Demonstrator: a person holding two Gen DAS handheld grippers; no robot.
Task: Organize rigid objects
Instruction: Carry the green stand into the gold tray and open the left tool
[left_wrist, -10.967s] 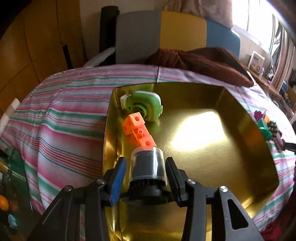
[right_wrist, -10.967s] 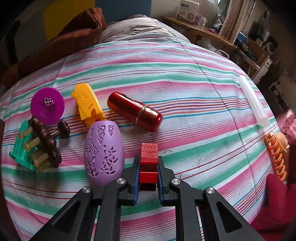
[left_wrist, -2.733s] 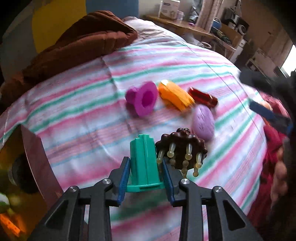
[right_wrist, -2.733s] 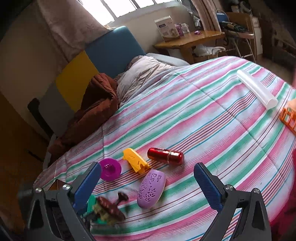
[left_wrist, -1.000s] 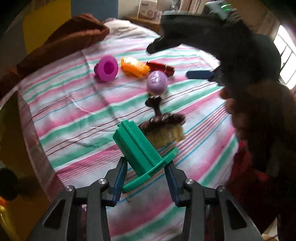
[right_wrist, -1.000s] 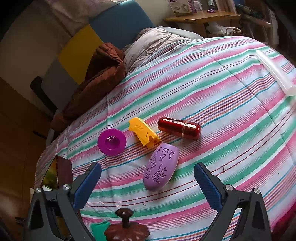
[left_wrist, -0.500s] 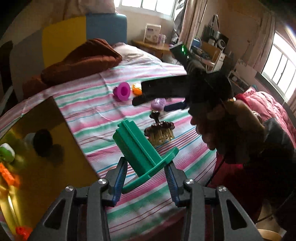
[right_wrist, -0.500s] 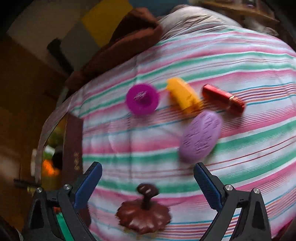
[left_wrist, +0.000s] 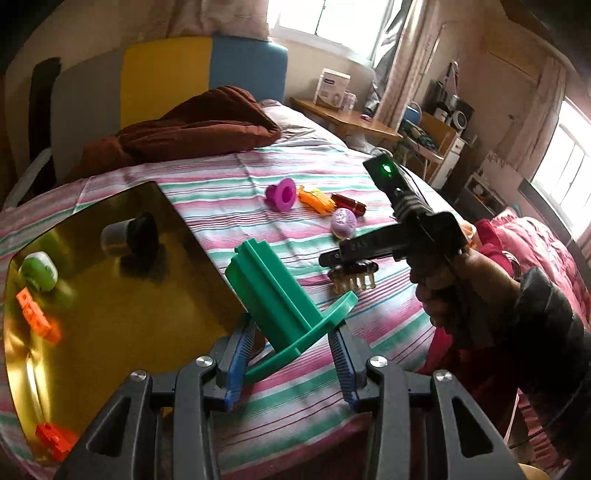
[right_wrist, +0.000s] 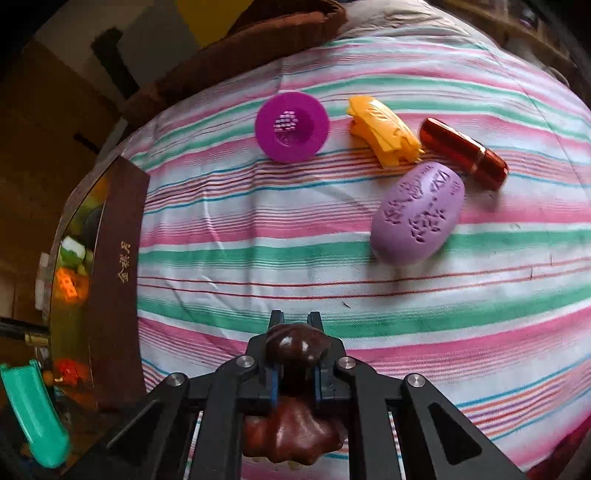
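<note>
Left gripper (left_wrist: 291, 363) is clamped on the green stand (left_wrist: 275, 291), held tilted beside the gold tray (left_wrist: 110, 314), probably for placing inside. Right gripper (right_wrist: 295, 363) is closed on the brown brush (right_wrist: 295, 417) by its knob, apparently just above the striped bedcover (right_wrist: 258, 258).

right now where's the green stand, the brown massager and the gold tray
green stand (left_wrist: 273, 291), left wrist view, on its ribbed upright body
brown massager (right_wrist: 297, 347), right wrist view, on its knob handle
gold tray (left_wrist: 122, 314), left wrist view, on its bare floor
</note>
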